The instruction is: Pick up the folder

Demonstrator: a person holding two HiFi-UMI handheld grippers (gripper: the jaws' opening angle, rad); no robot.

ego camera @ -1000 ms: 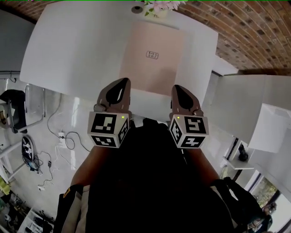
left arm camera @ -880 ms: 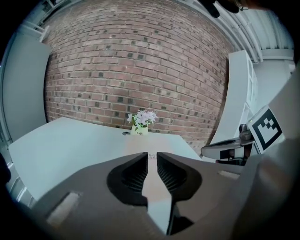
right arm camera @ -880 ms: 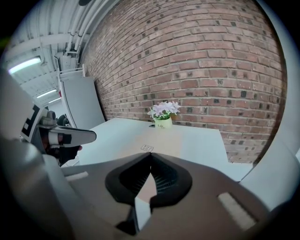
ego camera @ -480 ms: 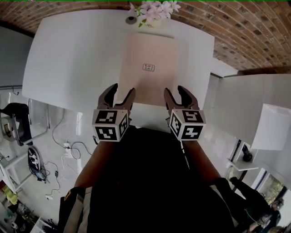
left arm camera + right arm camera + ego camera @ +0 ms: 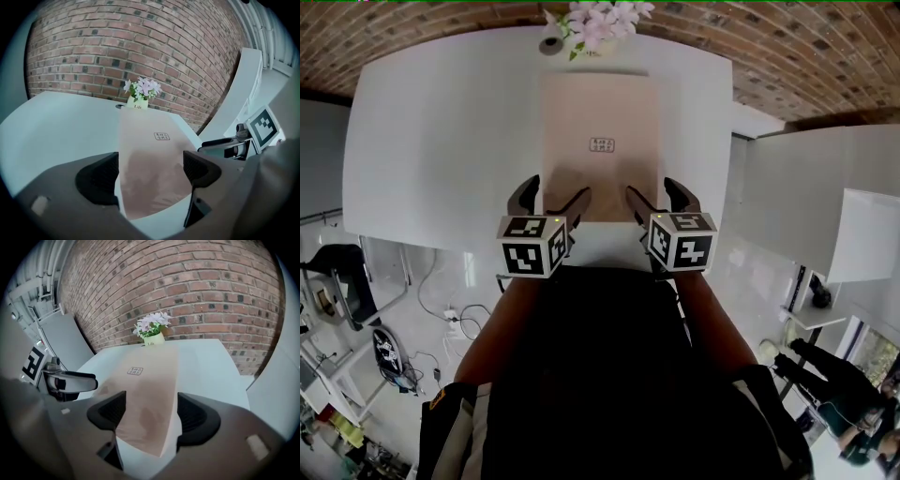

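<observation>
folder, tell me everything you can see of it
The folder is a pale pink-beige rectangle, matte like card, with a small printed label near its middle. It lies flat on the white table, far end by the flower pot. Its near corners show between the opening jaws of the left gripper and right gripper; no pad presses it.
</observation>
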